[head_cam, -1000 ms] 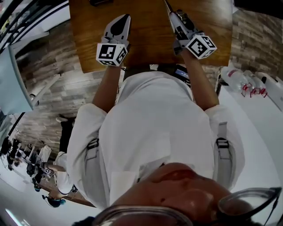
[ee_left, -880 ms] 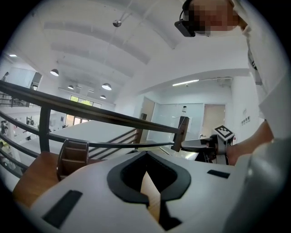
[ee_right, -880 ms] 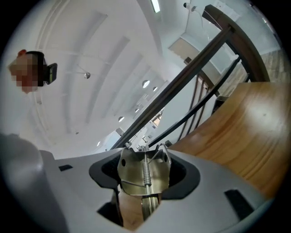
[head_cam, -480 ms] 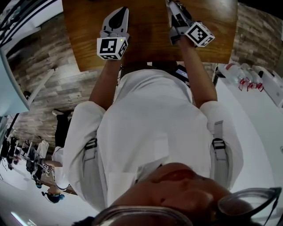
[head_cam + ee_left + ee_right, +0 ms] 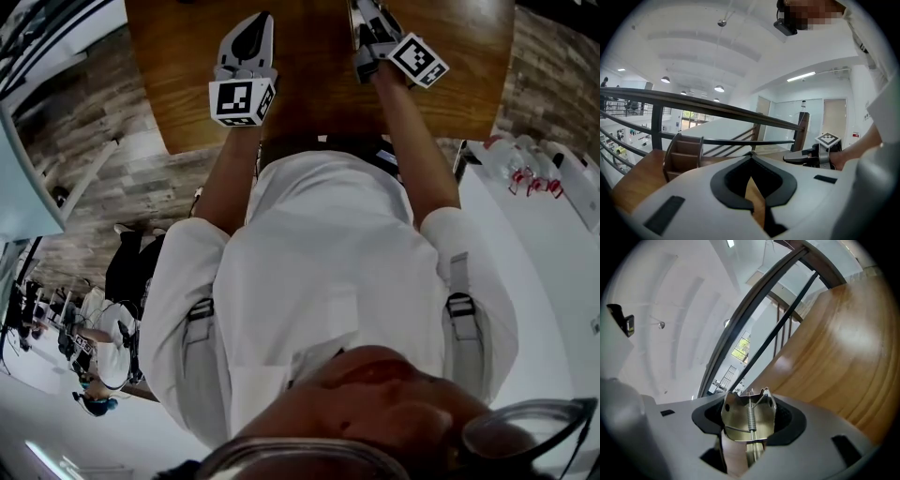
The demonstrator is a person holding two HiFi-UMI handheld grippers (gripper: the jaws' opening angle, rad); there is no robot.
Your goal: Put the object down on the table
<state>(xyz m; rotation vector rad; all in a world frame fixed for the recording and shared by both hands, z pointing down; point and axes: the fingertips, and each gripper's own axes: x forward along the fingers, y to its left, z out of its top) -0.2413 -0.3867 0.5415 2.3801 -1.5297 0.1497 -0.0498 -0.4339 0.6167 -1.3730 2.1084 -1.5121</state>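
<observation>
1. The right gripper (image 5: 751, 393)'s fingers pinch a silvery spring-loaded metal clip (image 5: 740, 423) over the brown wooden desk (image 5: 314, 98).
2. Beside it over that desk, the left gripper (image 5: 751, 154)'s fingers are pressed together, empty.

Right gripper (image 5: 749, 401): jaws closed on a metal spring clip (image 5: 736, 420), left of the wooden table (image 5: 834, 362).
Metal spring clip: folded sheet, coil spring down its middle.
Railing (image 5: 754, 329): dark bars beyond the table's far edge.
</observation>
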